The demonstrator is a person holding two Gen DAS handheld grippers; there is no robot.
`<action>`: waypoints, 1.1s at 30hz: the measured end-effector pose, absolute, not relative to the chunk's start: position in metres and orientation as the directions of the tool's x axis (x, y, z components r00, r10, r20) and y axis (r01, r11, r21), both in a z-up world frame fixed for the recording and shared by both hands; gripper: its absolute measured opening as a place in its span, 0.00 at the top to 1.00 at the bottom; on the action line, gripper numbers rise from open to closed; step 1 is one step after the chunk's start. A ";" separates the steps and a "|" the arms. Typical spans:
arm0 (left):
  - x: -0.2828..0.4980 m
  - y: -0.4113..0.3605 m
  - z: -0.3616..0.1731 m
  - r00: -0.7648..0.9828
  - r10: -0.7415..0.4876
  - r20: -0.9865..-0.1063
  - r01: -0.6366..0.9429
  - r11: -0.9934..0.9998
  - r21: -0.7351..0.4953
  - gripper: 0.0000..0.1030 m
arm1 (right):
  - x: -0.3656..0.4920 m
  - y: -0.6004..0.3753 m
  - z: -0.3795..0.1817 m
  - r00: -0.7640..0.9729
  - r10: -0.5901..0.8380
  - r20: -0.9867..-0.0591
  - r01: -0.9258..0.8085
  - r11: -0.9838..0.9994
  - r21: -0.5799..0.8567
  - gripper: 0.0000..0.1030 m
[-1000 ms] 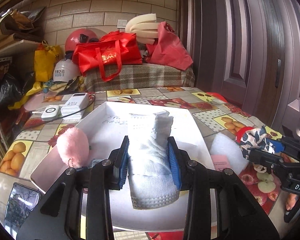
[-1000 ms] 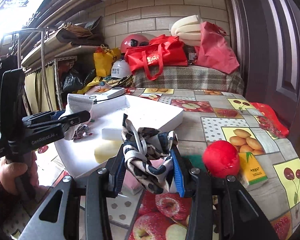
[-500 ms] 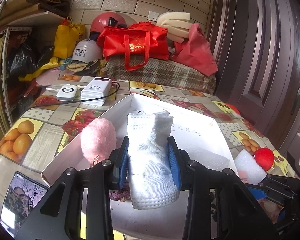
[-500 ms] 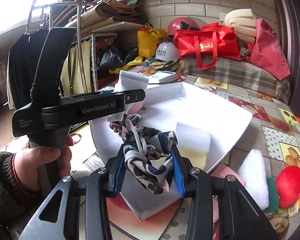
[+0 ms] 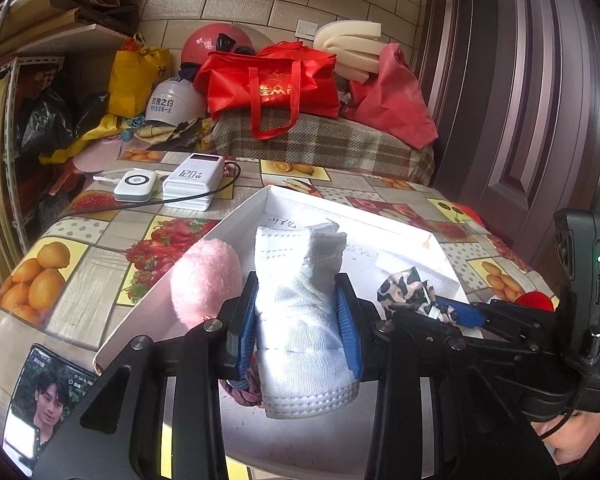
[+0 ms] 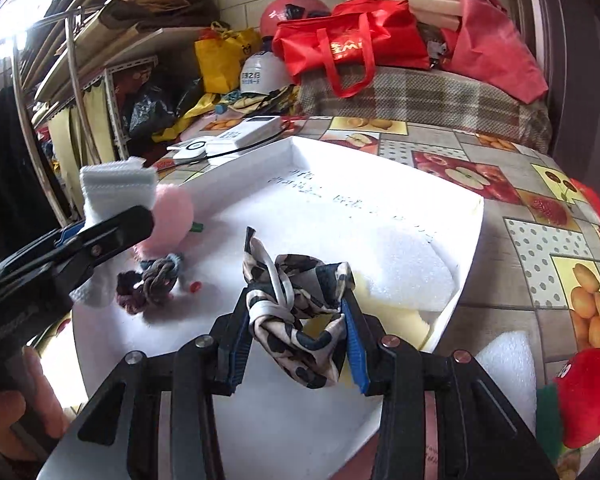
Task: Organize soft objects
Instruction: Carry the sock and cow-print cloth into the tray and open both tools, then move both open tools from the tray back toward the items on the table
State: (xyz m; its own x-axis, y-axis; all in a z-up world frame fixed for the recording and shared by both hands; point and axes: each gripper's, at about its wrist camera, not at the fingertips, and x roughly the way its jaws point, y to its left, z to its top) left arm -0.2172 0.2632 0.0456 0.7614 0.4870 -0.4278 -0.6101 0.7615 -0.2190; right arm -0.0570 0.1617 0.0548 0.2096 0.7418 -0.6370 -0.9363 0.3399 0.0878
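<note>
In the left wrist view, the left gripper [image 5: 300, 320] was clamped on a folded white face mask [image 5: 302, 320], its blue pads pressing the bundle from both sides. The mask hung over the near part of a shallow white tray [image 5: 240, 216] that sat on a fruit-print tablecloth [image 5: 80, 256]. A pink pompom [image 5: 206, 282] lay in the tray just left of the gripper, touching the tray's left wall, and a dark braided hair tie [image 5: 246, 390] peeked out beneath the left finger. To the right, the right gripper [image 5: 432, 308] reached in over the tray, holding a leopard-print scrunchie [image 5: 406, 286]. Two white power banks [image 5: 172, 182] lay on the cloth beyond the tray (one with a cable running from it).

In the right wrist view, the right gripper [image 6: 298, 322] was closed around the leopard-print scrunchie [image 6: 296, 316], held above the tray's [image 6: 384, 168] near right area. White foam pieces [image 6: 408, 272] and a yellow sponge [image 6: 384, 308] lay in the tray just past the scrunchie. The left gripper [image 6: 100, 236] entered from the left with the face mask [image 6: 116, 188] gripped in it, beside the pink pompom [image 6: 172, 216]; the braided hair tie [image 6: 148, 284] lay on the tray floor below. Outside the tray on the right sat a white foam block [image 6: 508, 368] and a red plush toy [image 6: 588, 392].
</note>
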 end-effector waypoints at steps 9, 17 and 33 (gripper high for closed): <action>-0.201 0.263 0.047 0.739 0.521 -0.427 -0.633 0.754 -0.174 0.65 | -0.075 0.150 0.065 0.187 0.800 -0.570 -0.944 0.306 0.120 0.59; -0.199 0.252 0.052 0.722 0.584 -0.371 -0.660 0.743 -0.112 0.00 | -0.083 0.147 0.070 0.257 0.803 -0.537 -0.941 0.335 0.050 0.14; -0.214 0.246 0.055 0.711 0.636 -0.299 -0.690 0.713 -0.126 0.00 | -0.090 0.133 0.071 0.294 0.814 -0.500 -0.934 0.356 0.030 0.00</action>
